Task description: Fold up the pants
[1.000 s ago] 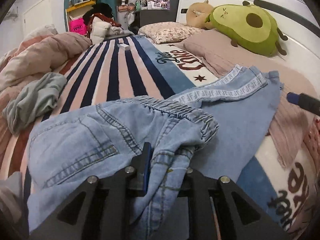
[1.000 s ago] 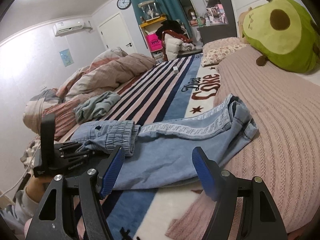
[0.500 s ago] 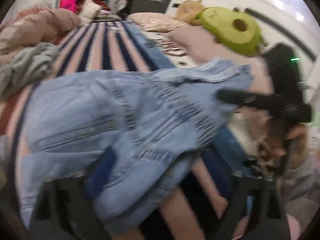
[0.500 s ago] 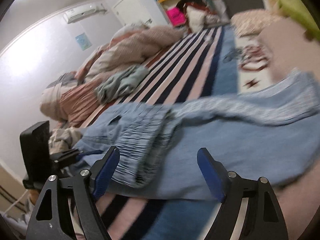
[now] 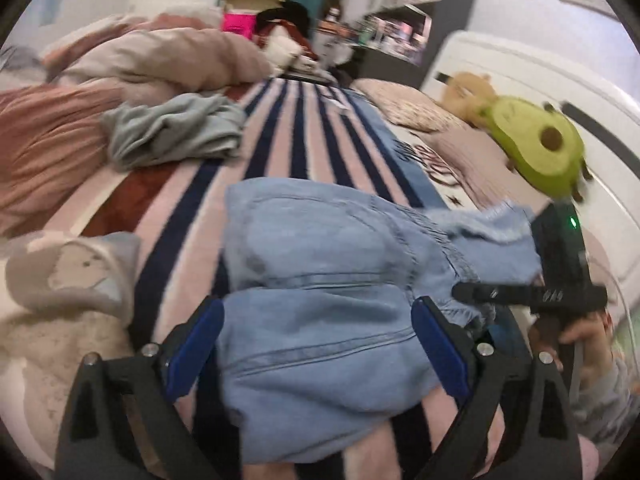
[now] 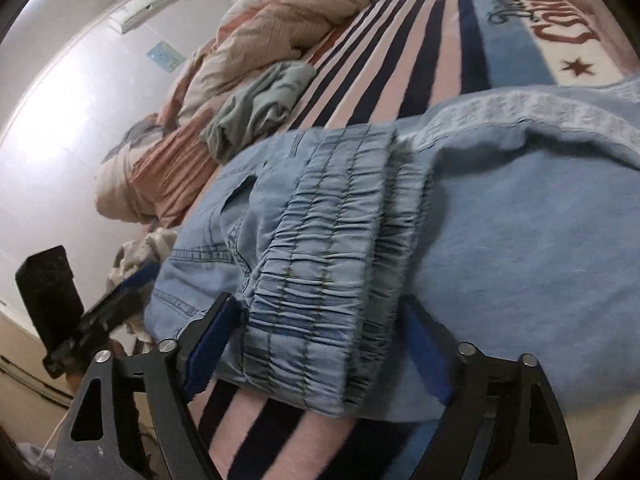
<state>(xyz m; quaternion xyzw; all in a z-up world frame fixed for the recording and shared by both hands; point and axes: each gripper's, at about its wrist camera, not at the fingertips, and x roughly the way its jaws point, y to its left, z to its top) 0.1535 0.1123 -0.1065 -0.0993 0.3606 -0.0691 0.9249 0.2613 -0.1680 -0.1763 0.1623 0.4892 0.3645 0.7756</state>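
Light blue denim pants (image 5: pixel 320 264) lie crumpled on the striped bedspread (image 5: pixel 312 128). My left gripper (image 5: pixel 316 344) stands wide open low over the seat of the pants, and its pads do not press the cloth. In the right wrist view the gathered elastic waistband (image 6: pixel 320 260) lies between the blue pads of my right gripper (image 6: pixel 320 352). Those jaws are closing and flank the band without a clear pinch. One leg (image 6: pixel 520 220) spreads off to the right. The right gripper (image 5: pixel 532 296) and the hand holding it also show at the right of the left wrist view.
A grey-green garment (image 5: pixel 172 132) and a bunched pink duvet (image 5: pixel 160 60) lie to the left. A beige patterned blanket (image 5: pixel 60 280) is close on the left. An avocado plush (image 5: pixel 536 152) leans on the white headboard (image 5: pixel 560 92) at the right.
My left gripper has let go of the denim, opened wide and swung across the pants. My right gripper has dropped down to the waistband, which now sits between its pads.
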